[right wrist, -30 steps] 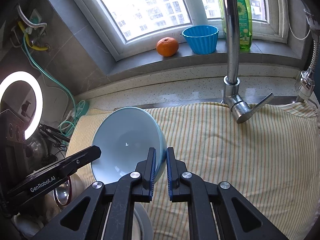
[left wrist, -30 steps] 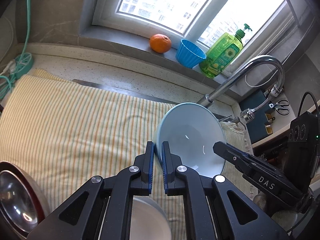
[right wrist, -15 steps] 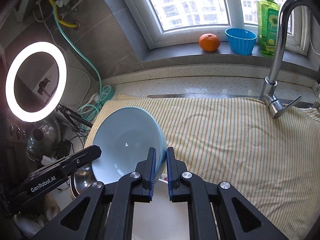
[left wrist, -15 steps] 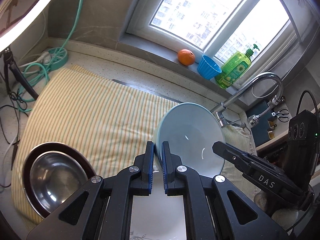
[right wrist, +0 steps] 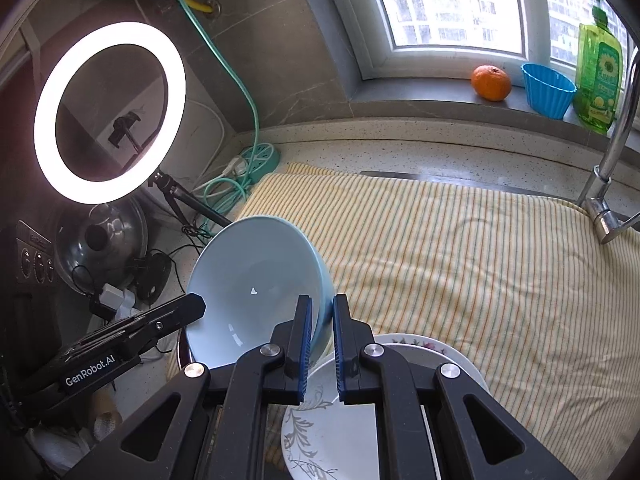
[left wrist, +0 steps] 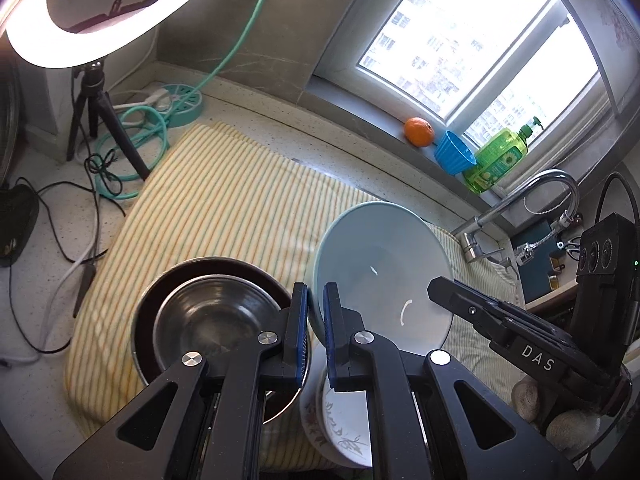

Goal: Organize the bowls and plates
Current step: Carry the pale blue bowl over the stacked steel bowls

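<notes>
A light blue bowl (left wrist: 384, 276) is held in the air between both grippers, tilted on its side. My left gripper (left wrist: 315, 312) is shut on its left rim. My right gripper (right wrist: 322, 326) is shut on its right rim; the bowl also shows in the right wrist view (right wrist: 256, 280). Below it, a steel bowl (left wrist: 212, 324) sits inside a dark brown bowl (left wrist: 160, 300) on the striped cloth. A white plate with a grey leaf pattern (right wrist: 332, 432) lies on a flower-rimmed plate (right wrist: 448, 354) just under the grippers.
A yellow striped cloth (right wrist: 460, 264) covers the counter. A faucet (right wrist: 608, 184) stands at the right. An orange (right wrist: 491, 82), a blue cup (right wrist: 547, 90) and a green soap bottle (right wrist: 598, 76) are on the windowsill. A ring light (right wrist: 108, 112), cables and a pot lid are at the left.
Both grippers have pulled back and to the left with the blue bowl between them. The steel bowl, brown bowl and patterned plates have come into view below.
</notes>
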